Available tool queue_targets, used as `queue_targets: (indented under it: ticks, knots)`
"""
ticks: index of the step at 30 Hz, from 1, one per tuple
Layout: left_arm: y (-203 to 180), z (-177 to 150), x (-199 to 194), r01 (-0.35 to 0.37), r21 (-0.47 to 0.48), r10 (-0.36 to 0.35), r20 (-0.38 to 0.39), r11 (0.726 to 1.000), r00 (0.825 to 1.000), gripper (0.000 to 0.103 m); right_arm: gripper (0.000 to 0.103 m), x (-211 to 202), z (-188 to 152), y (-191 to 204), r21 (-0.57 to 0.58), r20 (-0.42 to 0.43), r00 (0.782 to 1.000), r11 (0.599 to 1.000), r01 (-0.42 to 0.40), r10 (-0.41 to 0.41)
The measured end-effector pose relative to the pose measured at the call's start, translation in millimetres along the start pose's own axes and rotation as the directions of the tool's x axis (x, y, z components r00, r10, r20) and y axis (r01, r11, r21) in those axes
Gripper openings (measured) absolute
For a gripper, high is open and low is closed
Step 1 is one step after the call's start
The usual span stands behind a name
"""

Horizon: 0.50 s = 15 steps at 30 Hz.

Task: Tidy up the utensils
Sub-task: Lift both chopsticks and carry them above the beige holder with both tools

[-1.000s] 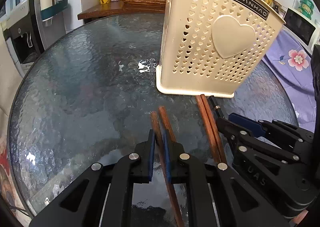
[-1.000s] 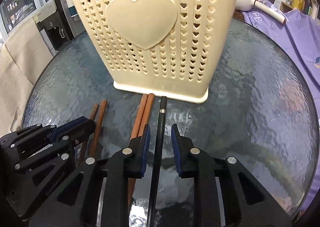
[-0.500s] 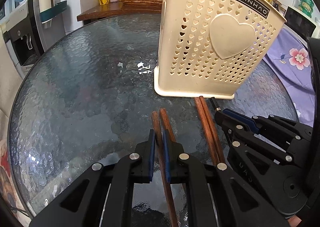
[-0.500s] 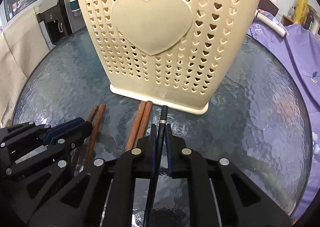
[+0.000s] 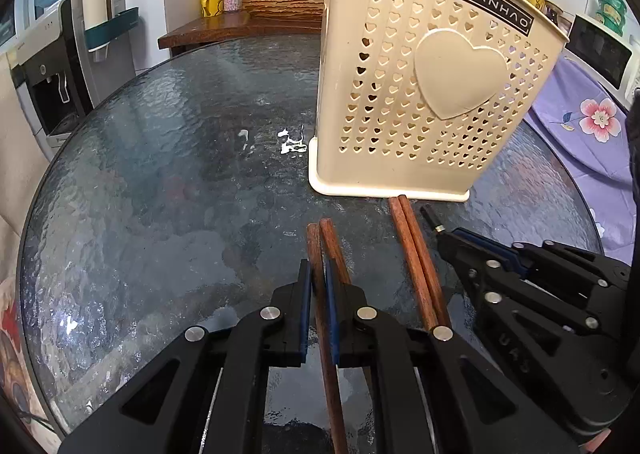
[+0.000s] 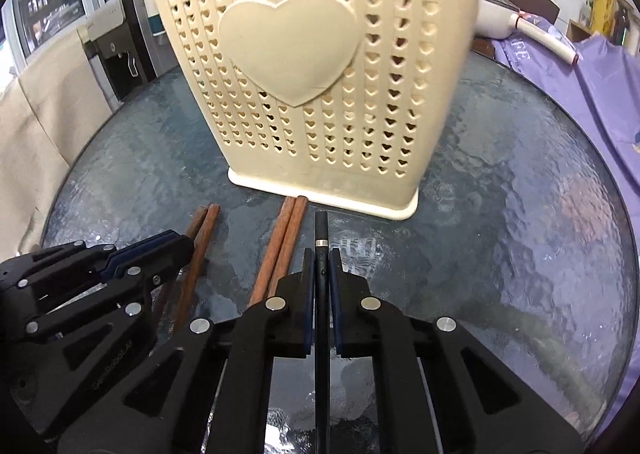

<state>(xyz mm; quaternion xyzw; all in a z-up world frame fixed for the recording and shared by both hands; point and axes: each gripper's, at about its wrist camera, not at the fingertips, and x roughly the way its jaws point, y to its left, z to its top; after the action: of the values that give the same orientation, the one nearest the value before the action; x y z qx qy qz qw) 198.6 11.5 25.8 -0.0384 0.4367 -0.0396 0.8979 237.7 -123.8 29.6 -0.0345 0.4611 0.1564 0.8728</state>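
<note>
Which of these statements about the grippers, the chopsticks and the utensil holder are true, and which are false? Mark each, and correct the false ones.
1. The left gripper has its jaws shut on a brown wooden chopstick. True.
2. The right gripper grips a brown chopstick. False: its jaws are shut on the black chopstick.
3. The cream utensil holder stands upright on the glass table. True.
4. The holder bears a raised star. False: it bears a raised heart.
5. A pair of brown chopsticks lies on the table between the two grippers. True.
</note>
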Motion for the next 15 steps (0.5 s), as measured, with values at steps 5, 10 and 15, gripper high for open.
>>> queue_targets:
  ticks: [5,10,15]
  knots:
    - [6.5,0.6,-2.7,0.040,-0.041,-0.040,-0.002,0.998,0.999,0.007,0.008,-16.9,-2.2,-12.6,0.030,0.045,0.997,0.998,-0.058,0.056]
    - [11.3,4.0,-24.1,0.075,-0.054,-0.072,0.046,0.996,0.996,0.007,0.008,-39.7,-1.3,-25.9,0.061,0.098,0.988,0.990,-0.124,0.118]
    - [11.0,12.9,-61.7,0.131,-0.047,-0.123,0.139,0.990,0.983,0.006,0.008,-71.1,2.3,-41.5,0.082,0.173,0.964,0.973,-0.217,0.201]
